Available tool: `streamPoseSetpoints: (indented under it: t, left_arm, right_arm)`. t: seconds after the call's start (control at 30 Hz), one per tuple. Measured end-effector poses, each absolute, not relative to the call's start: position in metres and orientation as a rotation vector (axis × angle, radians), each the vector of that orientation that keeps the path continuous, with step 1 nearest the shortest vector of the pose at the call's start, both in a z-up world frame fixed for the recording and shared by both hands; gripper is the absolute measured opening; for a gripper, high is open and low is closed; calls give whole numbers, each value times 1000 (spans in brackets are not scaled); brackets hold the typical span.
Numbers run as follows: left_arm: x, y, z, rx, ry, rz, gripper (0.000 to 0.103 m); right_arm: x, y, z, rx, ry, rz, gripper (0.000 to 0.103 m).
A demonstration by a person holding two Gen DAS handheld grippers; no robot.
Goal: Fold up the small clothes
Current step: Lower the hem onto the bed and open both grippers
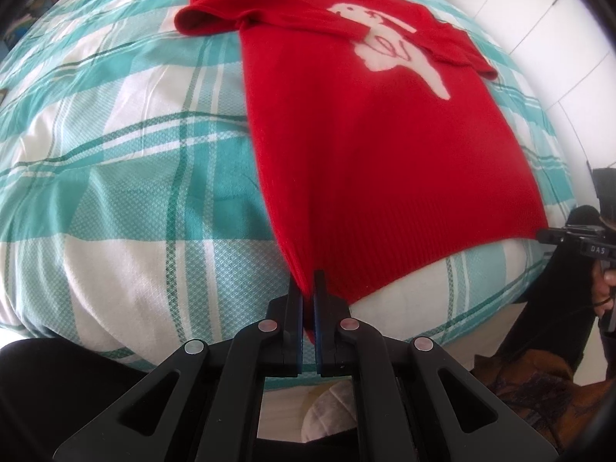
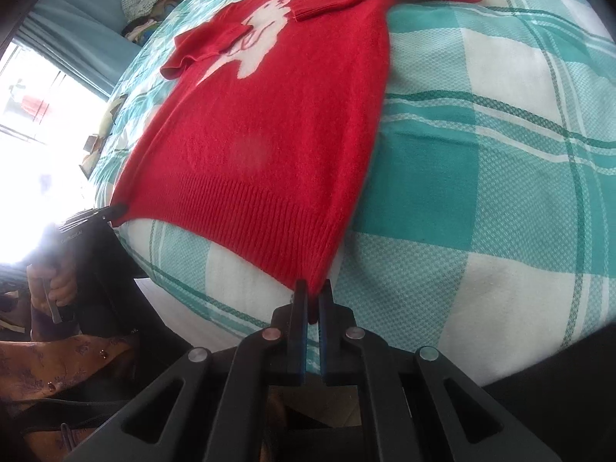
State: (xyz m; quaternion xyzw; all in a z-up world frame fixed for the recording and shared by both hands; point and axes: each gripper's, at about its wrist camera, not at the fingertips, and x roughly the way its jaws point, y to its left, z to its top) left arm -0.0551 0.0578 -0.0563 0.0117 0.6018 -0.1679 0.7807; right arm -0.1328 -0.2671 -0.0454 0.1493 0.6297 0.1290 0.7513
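Only the right wrist view shows a bright window and a heap of clothes [image 2: 148, 4] beyond the bed [image 1: 115, 177]. The red knitted sweater with a white animal figure [image 1: 369, 146] lies flat on the teal-and-white checked bed, long axis running away, ribbed hem nearest, sleeves folded inward. The left hand-held gripper [image 1: 308, 288] and right hand-held gripper [image 2: 313, 296] each pinch a hem corner.

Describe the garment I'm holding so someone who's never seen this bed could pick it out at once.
On the teal-and-white checked bedspread lies one red knit sweater, its sleeves folded in across the chest. The left gripper and right gripper each pinch a corner of its ribbed hem. Its white animal motif sets it apart.
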Motion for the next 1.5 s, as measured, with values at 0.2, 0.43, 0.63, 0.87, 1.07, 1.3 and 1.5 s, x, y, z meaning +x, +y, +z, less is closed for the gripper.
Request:
streamPoseSetpoints:
  t: [0.2, 0.43, 0.63, 0.87, 1.07, 1.3, 1.5]
  left_arm:
    - [-52, 65, -71, -20, 1330, -357, 3]
    - [-52, 68, -73, -58, 1336, -352, 3]
    - [-57, 66, -68, -47, 1301, -349, 8]
    - [-78, 71, -43, -4, 1247, -277, 71]
    - [-73, 90, 7, -64, 1123, -238, 74]
    - [-24, 71, 46, -138, 887, -218, 93]
    - [-5, 57, 6, -150, 802, -150, 93]
  right_arm:
    - [-128, -272, -74, 361, 1429, 239, 4]
    - [-127, -275, -78, 398, 1429, 226, 4]
    - [-129, -268, -72, 375, 1413, 202, 5]
    - [-152, -275, -54, 368, 1433, 175, 28]
    - [-158, -301, 0, 158, 1251, 12, 47]
    - [-121, -299, 30, 47, 999, -70, 52]
    - [-118, -271, 21, -78, 802, -81, 52]
